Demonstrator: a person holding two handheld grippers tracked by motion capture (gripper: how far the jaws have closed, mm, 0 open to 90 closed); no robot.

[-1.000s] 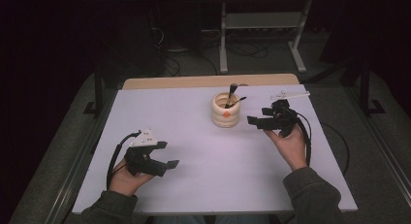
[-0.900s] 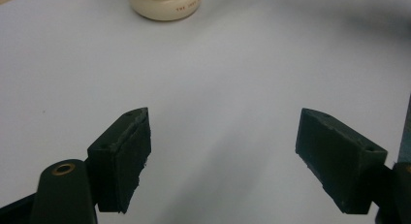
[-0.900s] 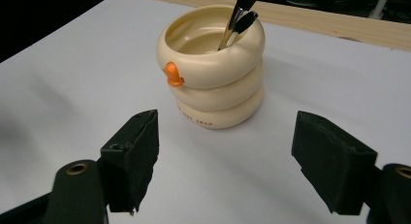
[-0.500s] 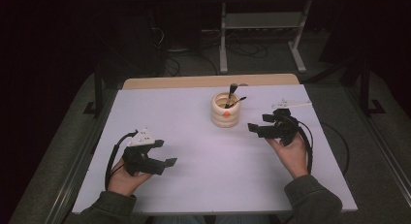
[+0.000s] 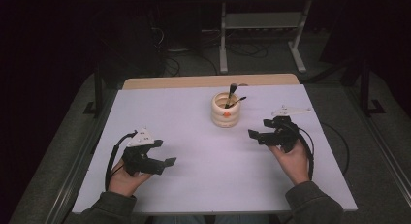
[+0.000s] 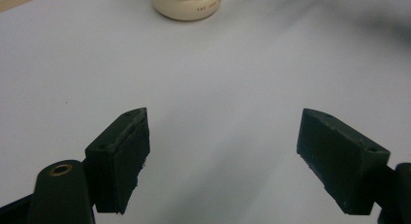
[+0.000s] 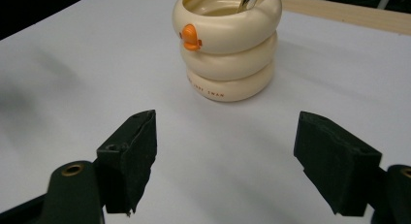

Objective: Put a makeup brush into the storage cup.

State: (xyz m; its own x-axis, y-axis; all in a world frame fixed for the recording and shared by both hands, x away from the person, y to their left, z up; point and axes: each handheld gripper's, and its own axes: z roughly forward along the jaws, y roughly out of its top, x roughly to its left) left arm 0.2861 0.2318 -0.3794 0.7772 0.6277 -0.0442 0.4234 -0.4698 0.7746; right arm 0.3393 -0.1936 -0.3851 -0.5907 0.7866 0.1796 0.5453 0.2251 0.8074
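Fingers on both grippers stand spread wide with nothing between them. The left gripper (image 5: 167, 162) sits in the lower left of the high view, resting low over the desk (image 5: 194, 185), and the right gripper (image 5: 259, 131) sits right of centre, its fingers (image 7: 133, 153) aimed toward the cream holder (image 5: 226, 110).

That holder stands upright at the upper centre of the high view, well apart from the left gripper and near the right one. In the right gripper view it fills the upper middle of the frame: three rounded rings stacked one on another, with a small orange beak-like knob (image 7: 189, 37) on the top ring and faint lettering on the bottom one. Dark-handled utensils (image 5: 231, 94) lean out of its mouth; what kind they are is too small to tell. A small white object (image 5: 290, 110) lies on the desk just beyond the right gripper.

The holder looks like glazed ceramic or hard plastic: stiff, smooth and probably slippery, and if ceramic, moderately heavy and liable to chip. Its bulging rings leave grooves between them, and closing the fingers into one of those grooves, across the full width, would likely hold better than pinching a curved bulge. Gripping the rim is riskier, since the leaning utensils could shift and the holder could tip. The utensil handles look thin and stiff, best pinched high on the shaft.
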